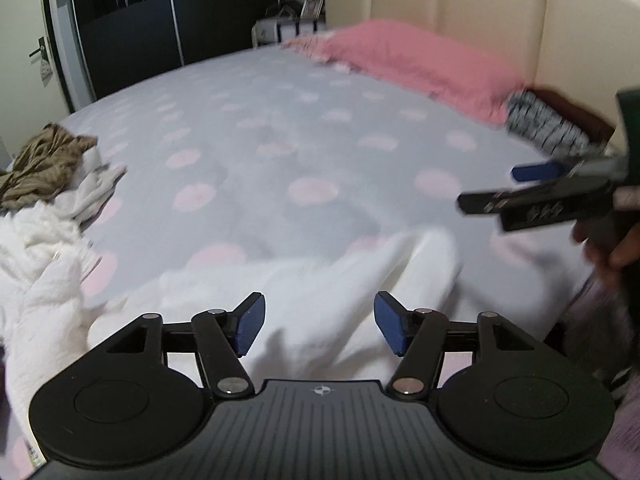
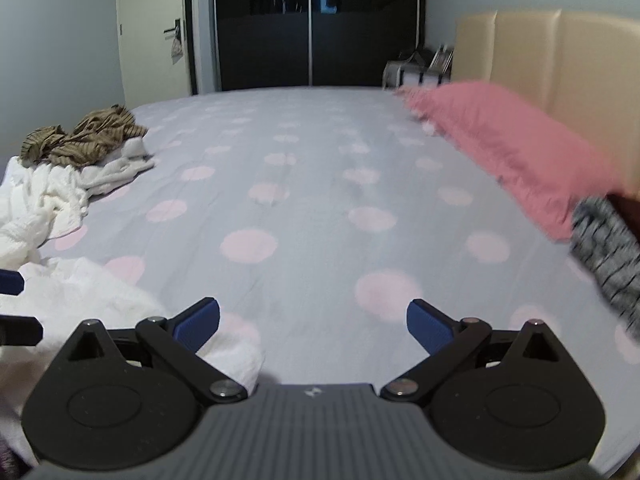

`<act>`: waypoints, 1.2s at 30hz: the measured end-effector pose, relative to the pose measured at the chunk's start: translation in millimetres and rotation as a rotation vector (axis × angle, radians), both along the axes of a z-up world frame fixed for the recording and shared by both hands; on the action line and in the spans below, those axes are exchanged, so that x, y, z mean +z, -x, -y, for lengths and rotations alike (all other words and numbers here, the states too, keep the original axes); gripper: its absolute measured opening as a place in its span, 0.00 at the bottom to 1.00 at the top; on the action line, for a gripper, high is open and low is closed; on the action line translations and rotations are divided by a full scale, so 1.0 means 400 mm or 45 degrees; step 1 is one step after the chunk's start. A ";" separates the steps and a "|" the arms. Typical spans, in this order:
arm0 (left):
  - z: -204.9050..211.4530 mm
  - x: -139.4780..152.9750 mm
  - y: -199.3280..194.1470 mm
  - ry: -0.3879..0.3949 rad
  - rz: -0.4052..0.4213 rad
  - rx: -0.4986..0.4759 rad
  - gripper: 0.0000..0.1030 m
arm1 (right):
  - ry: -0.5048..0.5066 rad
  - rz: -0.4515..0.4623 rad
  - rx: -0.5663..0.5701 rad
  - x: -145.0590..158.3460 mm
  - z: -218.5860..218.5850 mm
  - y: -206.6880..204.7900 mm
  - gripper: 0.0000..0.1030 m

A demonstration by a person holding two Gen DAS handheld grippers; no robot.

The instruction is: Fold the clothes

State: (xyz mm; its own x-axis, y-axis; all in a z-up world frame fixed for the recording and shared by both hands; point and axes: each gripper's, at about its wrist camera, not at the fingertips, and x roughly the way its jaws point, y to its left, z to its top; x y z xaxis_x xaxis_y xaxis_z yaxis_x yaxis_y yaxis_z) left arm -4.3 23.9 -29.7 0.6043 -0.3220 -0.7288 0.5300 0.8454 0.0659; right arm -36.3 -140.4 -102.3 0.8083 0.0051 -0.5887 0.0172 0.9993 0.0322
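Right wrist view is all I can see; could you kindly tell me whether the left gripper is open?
Observer: Yes, the left gripper is open and holds nothing.
Operator: What lies ahead of it?
Observer: A rumpled white garment spreads on the bed just beyond it.
Operator: How does my right gripper look from that side?
Observer: The right gripper hovers above the bed, to the right of the garment, open and empty.
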 end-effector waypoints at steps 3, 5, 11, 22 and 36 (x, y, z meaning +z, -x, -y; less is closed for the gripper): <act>-0.005 -0.042 -0.008 -0.067 -0.033 0.017 0.57 | -0.072 -0.064 0.036 -0.032 0.002 -0.004 0.97; -0.003 -0.061 -0.011 -0.111 -0.012 0.026 0.56 | -0.120 -0.109 0.056 -0.058 -0.002 -0.010 0.97; -0.030 -0.057 -0.034 -0.064 -0.018 0.082 0.14 | -0.342 -0.244 0.105 -0.124 -0.004 -0.034 0.68; -0.074 0.182 -0.044 0.132 0.254 0.198 0.03 | -0.387 -0.045 0.177 0.009 -0.009 -0.025 0.06; -0.035 0.736 -0.010 0.284 0.830 0.064 0.03 | -0.081 0.695 0.270 0.587 0.019 0.007 0.06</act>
State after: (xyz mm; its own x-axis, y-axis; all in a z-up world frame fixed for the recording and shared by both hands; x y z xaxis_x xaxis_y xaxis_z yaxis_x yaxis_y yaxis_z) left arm -0.5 37.8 264.6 0.9147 -0.3824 -0.1309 0.4012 0.8982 0.1796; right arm -39.0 -148.0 132.7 0.9718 0.2213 -0.0810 -0.2186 0.9750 0.0404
